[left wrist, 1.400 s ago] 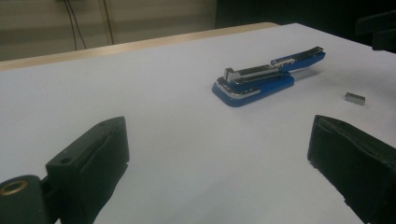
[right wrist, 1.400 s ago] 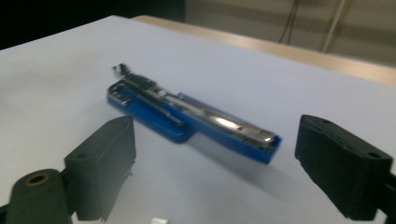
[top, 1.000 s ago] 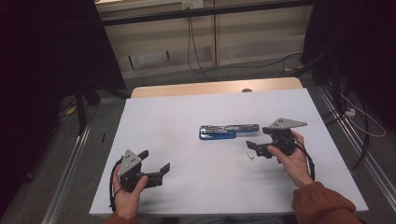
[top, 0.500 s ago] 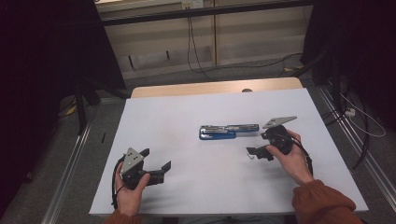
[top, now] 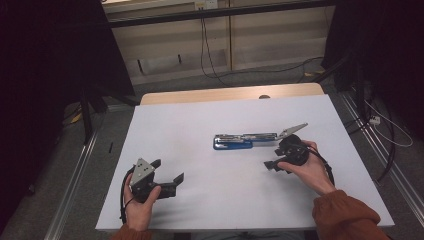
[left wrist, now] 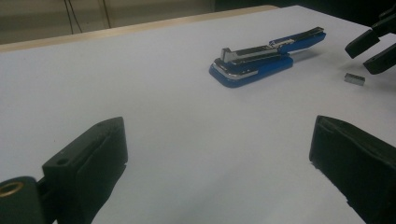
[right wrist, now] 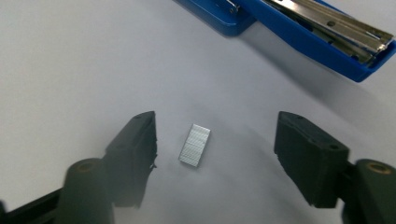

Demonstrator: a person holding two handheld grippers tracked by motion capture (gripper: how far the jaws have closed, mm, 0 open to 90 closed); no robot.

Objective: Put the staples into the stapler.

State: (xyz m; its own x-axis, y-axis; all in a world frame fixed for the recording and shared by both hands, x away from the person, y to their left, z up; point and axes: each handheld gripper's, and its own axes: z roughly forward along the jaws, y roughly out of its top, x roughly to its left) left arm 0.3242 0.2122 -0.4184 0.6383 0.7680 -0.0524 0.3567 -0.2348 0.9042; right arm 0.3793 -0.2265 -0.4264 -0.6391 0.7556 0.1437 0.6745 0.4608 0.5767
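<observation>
White table top point(top: 200, 125) bears a long blue-and-steel stapler point(top: 245, 141), lying opened out just beyond the right gripper point(right wrist: 212, 144). That gripper's black jaws, just closing, stand spread either side of a small silver staple strip point(right wrist: 194, 144), untouched. Left gripper point(left wrist: 219, 158) spread wide, well apart.

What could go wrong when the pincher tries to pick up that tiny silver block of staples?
The staple strip lies flat on the white table, small and thin. The right hand-held gripper, whose jaws have just been closing around it without touching yet, might slide over it or flick it away. Squeezed hard, the strip may snap apart. The open blue stapler lies close by, so a careless move could bump it.
</observation>
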